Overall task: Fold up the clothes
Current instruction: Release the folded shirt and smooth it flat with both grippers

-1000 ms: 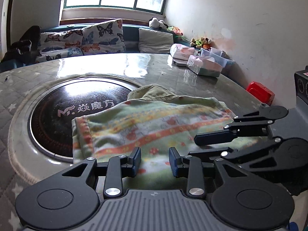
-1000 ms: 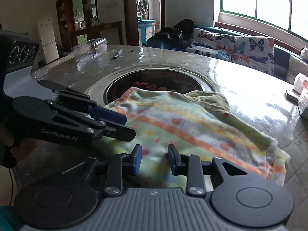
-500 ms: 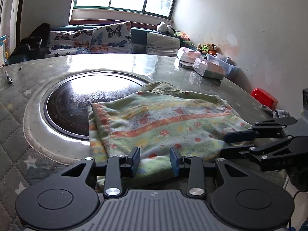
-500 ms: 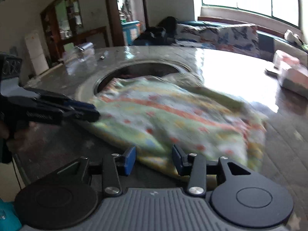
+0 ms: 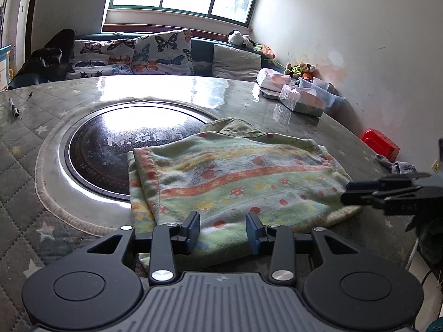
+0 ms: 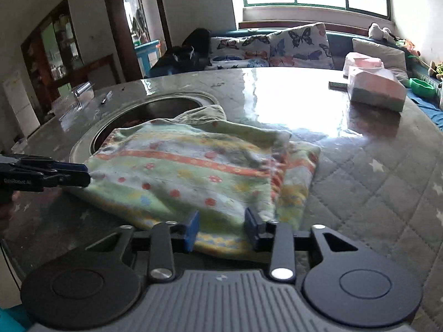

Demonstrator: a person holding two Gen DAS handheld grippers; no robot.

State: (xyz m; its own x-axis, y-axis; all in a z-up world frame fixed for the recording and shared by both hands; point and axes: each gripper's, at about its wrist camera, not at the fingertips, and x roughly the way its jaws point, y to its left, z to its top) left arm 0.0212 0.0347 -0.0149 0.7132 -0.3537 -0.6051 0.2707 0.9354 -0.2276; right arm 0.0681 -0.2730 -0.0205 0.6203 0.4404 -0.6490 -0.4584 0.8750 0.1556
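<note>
A folded green garment with orange stripes and red mushroom print (image 5: 235, 177) lies flat on the round table, partly over the dark glass centre disc (image 5: 110, 144). An olive collar (image 5: 235, 126) sticks out at its far edge. It also shows in the right wrist view (image 6: 193, 171). My left gripper (image 5: 223, 232) is open and empty, just above the garment's near edge. My right gripper (image 6: 221, 229) is open and empty over the near right corner. Each gripper shows in the other's view, the right one (image 5: 387, 193) and the left one (image 6: 44, 174), at the cloth's sides.
The quilted table cover (image 6: 373, 193) surrounds the garment. Tissue packs and plastic boxes (image 5: 301, 96) stand at the far right edge. A pen (image 5: 13, 108) lies far left. A red box (image 5: 380, 144) and a sofa with butterfly cushions (image 5: 138, 55) are beyond the table.
Both grippers have drawn back from over the garment toward its near edge and sides. The garment lies flat and folded, released.
</note>
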